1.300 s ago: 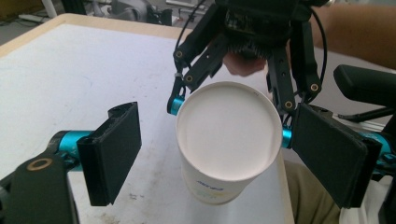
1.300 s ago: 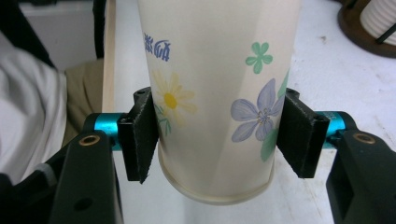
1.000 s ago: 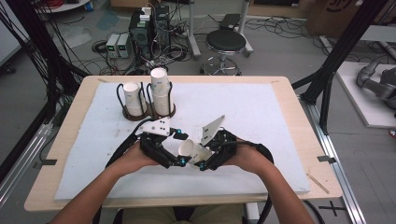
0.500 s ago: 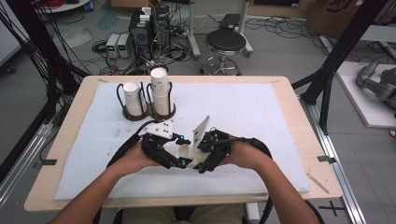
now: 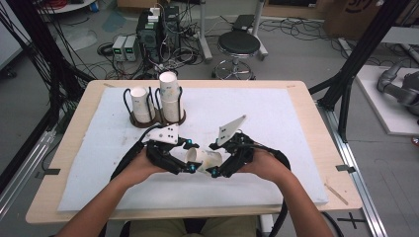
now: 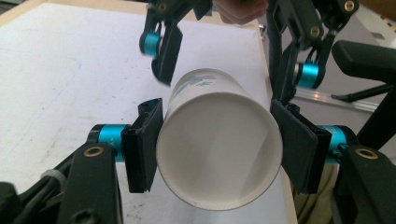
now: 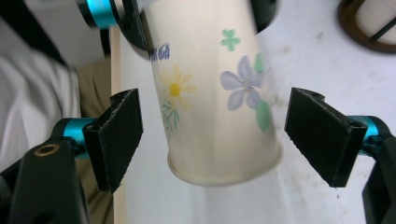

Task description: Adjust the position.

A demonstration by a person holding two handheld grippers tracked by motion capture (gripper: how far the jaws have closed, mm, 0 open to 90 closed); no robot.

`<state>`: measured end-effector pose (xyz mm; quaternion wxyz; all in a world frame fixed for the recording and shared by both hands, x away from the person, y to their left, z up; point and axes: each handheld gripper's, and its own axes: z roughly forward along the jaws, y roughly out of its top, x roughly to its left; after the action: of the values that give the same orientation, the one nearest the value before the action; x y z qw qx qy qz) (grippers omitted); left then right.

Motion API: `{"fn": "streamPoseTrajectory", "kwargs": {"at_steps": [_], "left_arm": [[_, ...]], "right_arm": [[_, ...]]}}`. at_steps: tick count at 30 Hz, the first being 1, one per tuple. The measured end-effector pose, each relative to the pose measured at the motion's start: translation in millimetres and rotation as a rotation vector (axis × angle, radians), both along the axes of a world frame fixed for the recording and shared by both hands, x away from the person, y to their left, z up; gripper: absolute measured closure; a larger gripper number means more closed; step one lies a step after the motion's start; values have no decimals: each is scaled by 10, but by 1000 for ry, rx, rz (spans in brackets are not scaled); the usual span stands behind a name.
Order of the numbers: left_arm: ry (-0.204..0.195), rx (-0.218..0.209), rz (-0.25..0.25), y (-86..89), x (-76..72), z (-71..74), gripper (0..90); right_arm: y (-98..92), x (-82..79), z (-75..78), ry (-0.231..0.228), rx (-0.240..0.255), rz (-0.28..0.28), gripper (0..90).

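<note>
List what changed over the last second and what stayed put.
The paper cup changed hands: the left gripper has just closed its jaws on the cup's rim end, and the right gripper has just opened, its pads now clear of the flowered wall. Both hands barely shifted. The cup holder with its stacked cups stayed where it was on the table.

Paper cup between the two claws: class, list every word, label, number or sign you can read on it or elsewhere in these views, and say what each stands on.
Paper cup: a short blue mark near its upper left in the right gripper view, too blurred to read; the rest is printed flowers and leaves.
Cardboard box on the floor, high view: dark lettering, cut off and too small to read.
Nothing else readable.
</note>
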<state>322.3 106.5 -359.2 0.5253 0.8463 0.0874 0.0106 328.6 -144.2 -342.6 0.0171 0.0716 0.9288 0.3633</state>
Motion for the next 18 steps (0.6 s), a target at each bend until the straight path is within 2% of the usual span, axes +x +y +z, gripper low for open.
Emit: {"fn": "streamPoseTrajectory", "kwargs": {"at_steps": [1, 2, 3, 4, 5, 6, 7, 8, 9, 11, 12, 13, 14, 16, 18], "left_arm": [[0, -15, 5, 15, 2, -7, 372], [5, -45, 20, 47, 5, -19, 373], [5, -45, 20, 47, 5, -19, 372], [4, -62, 26, 70, 12, -30, 373], [7, -74, 38, 91, 14, -40, 373], [4, -97, 51, 124, 26, -58, 372], [4, -97, 51, 124, 26, -58, 372], [7, -112, 56, 141, 28, -67, 372], [8, -121, 63, 158, 32, -75, 372], [2, -131, 71, 191, 38, -90, 372], [0, -150, 80, 220, 38, -110, 372], [0, -150, 80, 220, 38, -110, 372], [1, -181, 87, 252, 40, -131, 372], [3, -194, 88, 263, 40, -138, 373], [4, -232, 90, 295, 34, -160, 373]], "right_arm": [[-85, -10, 2, 0, 74, -36, 199], [-125, -16, -3, -6, 108, -46, 199], [-125, -16, -3, -6, 108, -46, 199], [-203, -38, -21, -10, 174, -72, 199], [-203, -38, -21, -10, 174, -72, 199], [-272, -63, -52, -30, 233, -102, 199], [-272, -63, -52, -30, 233, -102, 199], [-337, -88, -91, -21, 290, -126, 199], [-368, -85, -117, -20, 313, -132, 199], [-418, -96, -168, -18, 342, -152, 199], [-439, -104, -192, -19, 354, -167, 199], [-439, -104, -192, -19, 354, -167, 199], [-472, -114, -239, -22, 381, -186, 199], [-493, -128, -279, -30, 398, -199, 199], [-506, -141, -327, -35, 414, -222, 199]]}}
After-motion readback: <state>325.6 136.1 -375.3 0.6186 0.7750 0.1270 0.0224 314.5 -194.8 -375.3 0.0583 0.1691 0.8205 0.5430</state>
